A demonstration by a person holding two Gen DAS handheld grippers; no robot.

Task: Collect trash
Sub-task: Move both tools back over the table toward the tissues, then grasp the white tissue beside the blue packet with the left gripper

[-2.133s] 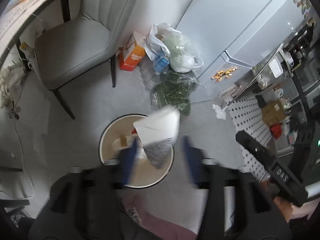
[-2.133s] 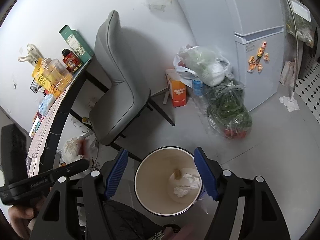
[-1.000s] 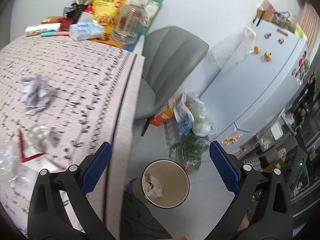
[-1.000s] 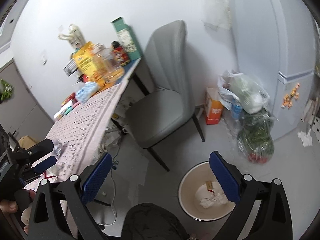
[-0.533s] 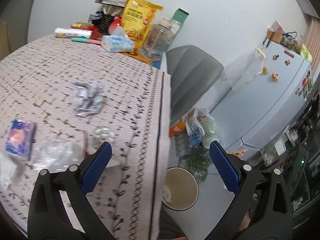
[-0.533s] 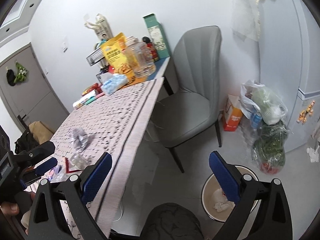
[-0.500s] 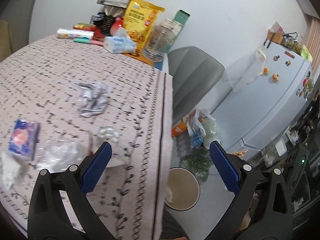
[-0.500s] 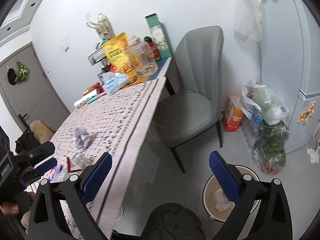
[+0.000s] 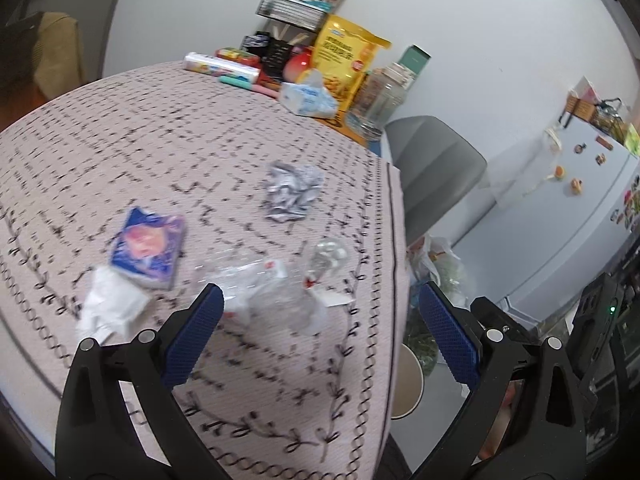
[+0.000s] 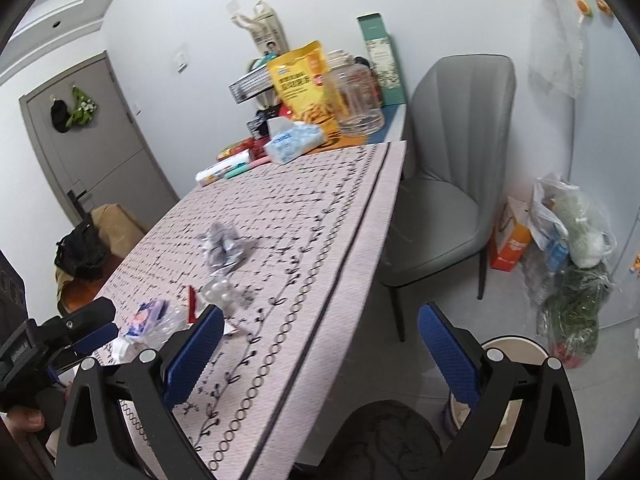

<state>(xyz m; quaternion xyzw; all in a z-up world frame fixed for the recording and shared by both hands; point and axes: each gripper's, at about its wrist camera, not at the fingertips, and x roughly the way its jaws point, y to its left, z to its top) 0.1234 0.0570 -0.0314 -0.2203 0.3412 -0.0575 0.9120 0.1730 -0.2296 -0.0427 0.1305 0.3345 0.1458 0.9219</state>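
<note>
Lying crumpled on the tablecloth [image 9: 120, 152], clear plastic wrapper [image 9: 276, 296] (blurred)

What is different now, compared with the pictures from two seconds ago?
The left gripper released a white wrapper into the bin and swung up over the table, now open above the clear plastic wrapper. The right gripper also rose from the bin, staying open and empty.

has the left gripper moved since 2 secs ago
Yes. The left gripper was open over the trash bin on the floor; now it is up over the table, open above the clear plastic wrapper.
</note>
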